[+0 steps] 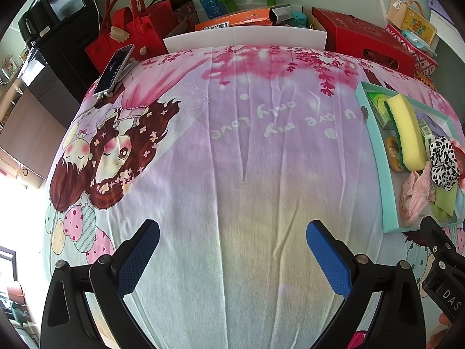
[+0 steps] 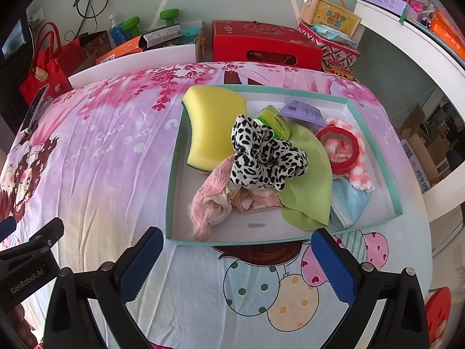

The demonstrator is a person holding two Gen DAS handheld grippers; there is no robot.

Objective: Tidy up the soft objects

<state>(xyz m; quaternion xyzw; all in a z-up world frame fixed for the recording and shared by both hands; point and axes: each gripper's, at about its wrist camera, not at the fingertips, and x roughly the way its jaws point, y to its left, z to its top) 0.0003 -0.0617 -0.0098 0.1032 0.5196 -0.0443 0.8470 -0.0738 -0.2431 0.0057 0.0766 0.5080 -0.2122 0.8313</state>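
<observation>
A teal-rimmed tray (image 2: 375,157) lies on the printed bedsheet. In it are a yellow sponge (image 2: 213,125), a black-and-white spotted scrunchie (image 2: 266,154), a pink cloth (image 2: 215,200), a green cloth (image 2: 311,186), a light blue cloth (image 2: 348,203), a red tape roll (image 2: 338,149) on a pink-white fluffy cloth and a green box (image 2: 274,123). My right gripper (image 2: 235,264) is open and empty just before the tray's near edge. My left gripper (image 1: 232,256) is open and empty over bare sheet, left of the tray (image 1: 386,200); the sponge (image 1: 407,133) and scrunchie (image 1: 443,161) show there too.
A phone on a stand (image 1: 114,69) sits at the bed's far left corner. Beyond the far edge stand a red felt bag (image 1: 128,26), a white board (image 1: 244,37), a red gift box (image 2: 264,43) and other boxes. A white shelf (image 2: 421,43) runs along the right.
</observation>
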